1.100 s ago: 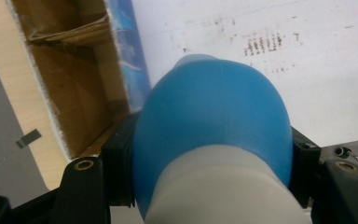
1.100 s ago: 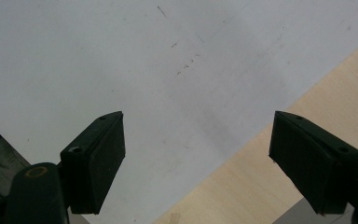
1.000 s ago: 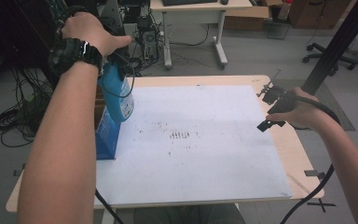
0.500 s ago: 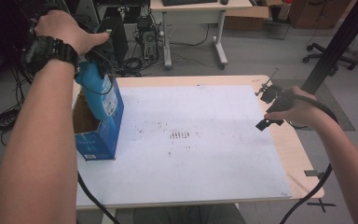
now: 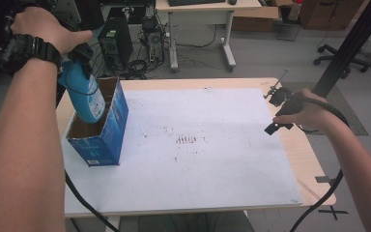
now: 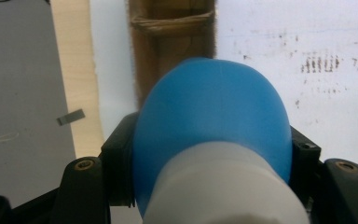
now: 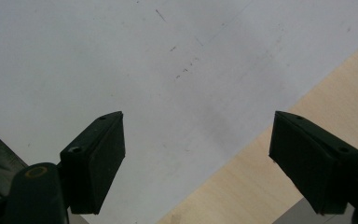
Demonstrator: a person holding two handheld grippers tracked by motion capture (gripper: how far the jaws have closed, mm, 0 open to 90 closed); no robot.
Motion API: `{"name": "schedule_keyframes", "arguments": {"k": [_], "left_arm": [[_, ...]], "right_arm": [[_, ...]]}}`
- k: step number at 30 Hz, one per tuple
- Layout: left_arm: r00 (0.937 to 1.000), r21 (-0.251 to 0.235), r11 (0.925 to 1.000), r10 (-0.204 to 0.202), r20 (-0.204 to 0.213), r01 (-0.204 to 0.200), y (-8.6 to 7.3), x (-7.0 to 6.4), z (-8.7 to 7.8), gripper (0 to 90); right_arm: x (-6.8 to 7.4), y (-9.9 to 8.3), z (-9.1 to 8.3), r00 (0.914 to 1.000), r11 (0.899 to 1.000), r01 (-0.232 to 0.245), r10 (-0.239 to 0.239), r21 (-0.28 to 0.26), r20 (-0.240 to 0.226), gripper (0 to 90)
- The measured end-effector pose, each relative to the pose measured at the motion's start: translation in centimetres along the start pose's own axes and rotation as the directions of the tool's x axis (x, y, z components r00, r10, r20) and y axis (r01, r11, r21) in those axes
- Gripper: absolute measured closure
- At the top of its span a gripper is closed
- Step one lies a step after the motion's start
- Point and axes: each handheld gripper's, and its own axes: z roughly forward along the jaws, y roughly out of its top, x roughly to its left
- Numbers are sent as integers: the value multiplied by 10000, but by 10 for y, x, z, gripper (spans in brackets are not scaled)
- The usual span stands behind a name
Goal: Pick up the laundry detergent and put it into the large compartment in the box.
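On the table (image 5: 314, 159) lies a white sheet (image 5: 198, 169), and near its left edge stands an open blue box (image 5: 107, 137). Above the box's opening hangs a blue bottle (image 5: 84, 99), clamped between the jaws of the left gripper (image 5: 79, 55). Over the sheet's right edge the right gripper (image 7: 196, 161) hovers, its jaws wide apart and holding nothing.

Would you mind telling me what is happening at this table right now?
A person works with a claw in each hand. The left claw grips a blue bottle and holds it tilted over the open top of a blue cardboard box standing at the left edge of the table. The right claw is open and holds nothing, above the table's right edge.
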Motion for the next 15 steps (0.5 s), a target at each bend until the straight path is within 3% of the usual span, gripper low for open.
{"name": "schedule_keyframes", "arguments": {"k": [15], "left_arm": [[9991, 92, 9995, -306, -284, 308, 1, 14, 2, 374]], "right_arm": [[0, 2, 2, 10000, 9999, -11, 11, 119, -27, 184]]}}
